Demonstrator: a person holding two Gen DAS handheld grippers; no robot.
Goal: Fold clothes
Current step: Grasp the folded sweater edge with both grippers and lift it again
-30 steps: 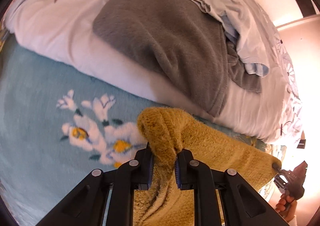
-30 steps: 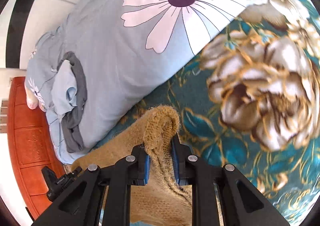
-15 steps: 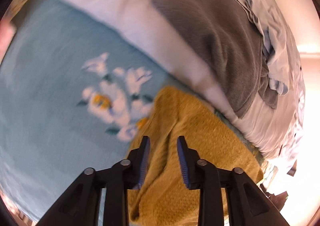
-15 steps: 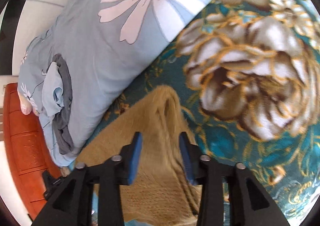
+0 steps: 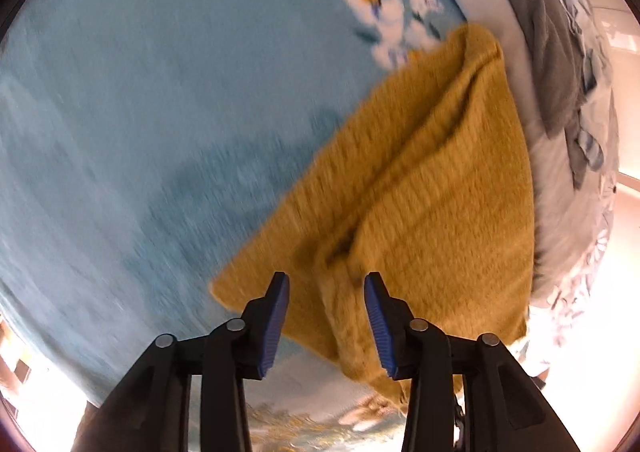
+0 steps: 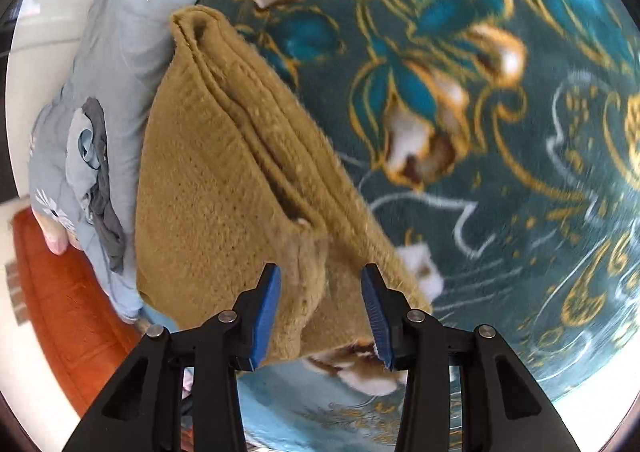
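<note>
Sweater (image 5: 420,188) on blanket (image 5: 160,92), beside duvet (image 6: 120,64); clothes pile (image 5: 560,52) on duvet.

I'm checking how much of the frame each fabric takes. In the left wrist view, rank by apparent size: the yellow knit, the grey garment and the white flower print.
1. yellow knit, by far the largest.
2. grey garment.
3. white flower print, not much smaller than the grey garment. Both lie farther from the camera and near the fisheye edge, so their order is unsure.

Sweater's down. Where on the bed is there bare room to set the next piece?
The widest bare patch is the teal blanket on the side of the mustard sweater away from the duvet, in front of the white flower print. It is crowded along the rolled duvet, which borders the sweater and carries grey and light blue clothes.
</note>
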